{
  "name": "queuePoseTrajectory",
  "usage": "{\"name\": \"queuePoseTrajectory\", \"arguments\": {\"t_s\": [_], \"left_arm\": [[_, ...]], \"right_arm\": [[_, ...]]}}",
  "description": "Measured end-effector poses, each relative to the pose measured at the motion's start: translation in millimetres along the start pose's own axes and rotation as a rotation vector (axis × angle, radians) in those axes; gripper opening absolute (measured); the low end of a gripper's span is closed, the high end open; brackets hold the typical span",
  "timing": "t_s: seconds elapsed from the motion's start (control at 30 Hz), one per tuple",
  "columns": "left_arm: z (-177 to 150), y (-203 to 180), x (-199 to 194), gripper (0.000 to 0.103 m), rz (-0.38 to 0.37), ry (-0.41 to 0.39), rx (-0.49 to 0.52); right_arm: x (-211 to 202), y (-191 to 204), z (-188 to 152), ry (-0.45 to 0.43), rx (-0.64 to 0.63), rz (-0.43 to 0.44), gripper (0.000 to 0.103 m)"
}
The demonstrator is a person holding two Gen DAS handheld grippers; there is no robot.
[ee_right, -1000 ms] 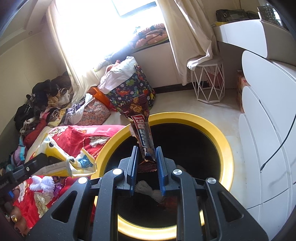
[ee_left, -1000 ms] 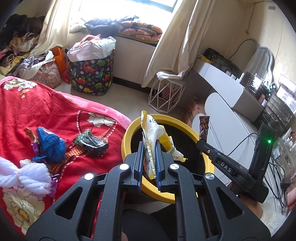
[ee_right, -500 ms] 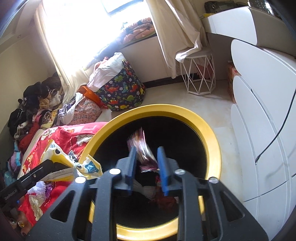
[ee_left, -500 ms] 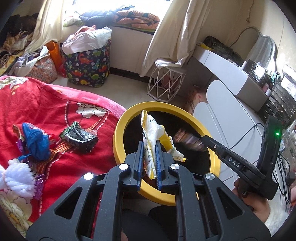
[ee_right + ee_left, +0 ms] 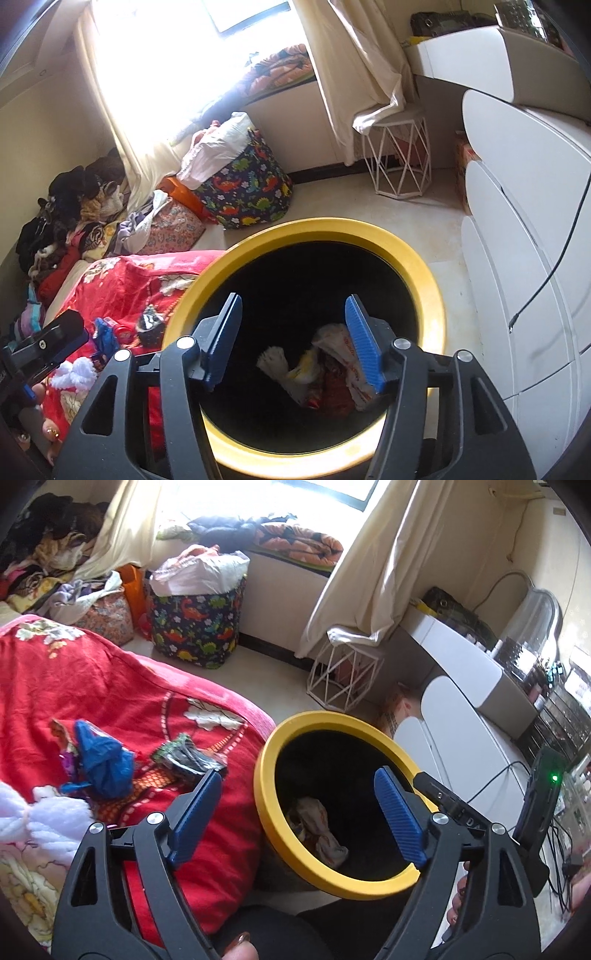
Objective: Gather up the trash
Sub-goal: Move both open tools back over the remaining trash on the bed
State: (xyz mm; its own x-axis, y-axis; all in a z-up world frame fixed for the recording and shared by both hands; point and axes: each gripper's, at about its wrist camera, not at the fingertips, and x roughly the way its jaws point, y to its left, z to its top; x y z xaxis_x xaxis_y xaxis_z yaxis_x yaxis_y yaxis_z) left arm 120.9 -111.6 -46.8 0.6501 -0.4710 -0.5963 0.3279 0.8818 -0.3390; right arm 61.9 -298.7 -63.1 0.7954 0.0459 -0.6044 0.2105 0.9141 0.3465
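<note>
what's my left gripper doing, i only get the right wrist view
observer: The left gripper is open, with nothing between its fingers.
operator: where's it aimed
observer: At the bin. One finger sits over the blanket, the other over the bin's mouth.
operator: closest trash to it
observer: A black wrapper on the blanket, just past the tip of the finger on the bed side.
operator: anything past that
observer: A blue bag lies on the blanket, on the wrapper's far side from the bin.
</note>
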Motion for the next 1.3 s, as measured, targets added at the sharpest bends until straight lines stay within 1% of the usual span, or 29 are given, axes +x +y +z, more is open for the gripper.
{"name": "queuePoseTrajectory", "arguments": {"t_s": [0.1,0.3,0.5,0.83,1.13,1.3], "left_arm": [[3,3,-7,0.078,0.018,-0.023,0.001],[7,12,-22,0.085,0.065,-0.070,0.006],[11,25,-34,0.089,0.098,-0.104,-0.006],[18,49,-48,0.090,0.144,-0.145,-0.043],[21,75,-59,0.090,0.181,-0.168,-0.086],[23,95,-66,0.090,0.217,-0.180,-0.121]], "right_arm": [[-4,8,1,-0.013,-0.025,0.018,0.060],[-11,27,1,-0.035,-0.074,0.066,0.063],[-16,47,3,-0.044,-0.118,0.111,0.064],[-22,72,1,-0.050,-0.177,0.157,0.067],[-19,93,-5,-0.028,-0.230,0.193,0.067],[-17,107,-10,-0.014,-0.263,0.215,0.067]]}}
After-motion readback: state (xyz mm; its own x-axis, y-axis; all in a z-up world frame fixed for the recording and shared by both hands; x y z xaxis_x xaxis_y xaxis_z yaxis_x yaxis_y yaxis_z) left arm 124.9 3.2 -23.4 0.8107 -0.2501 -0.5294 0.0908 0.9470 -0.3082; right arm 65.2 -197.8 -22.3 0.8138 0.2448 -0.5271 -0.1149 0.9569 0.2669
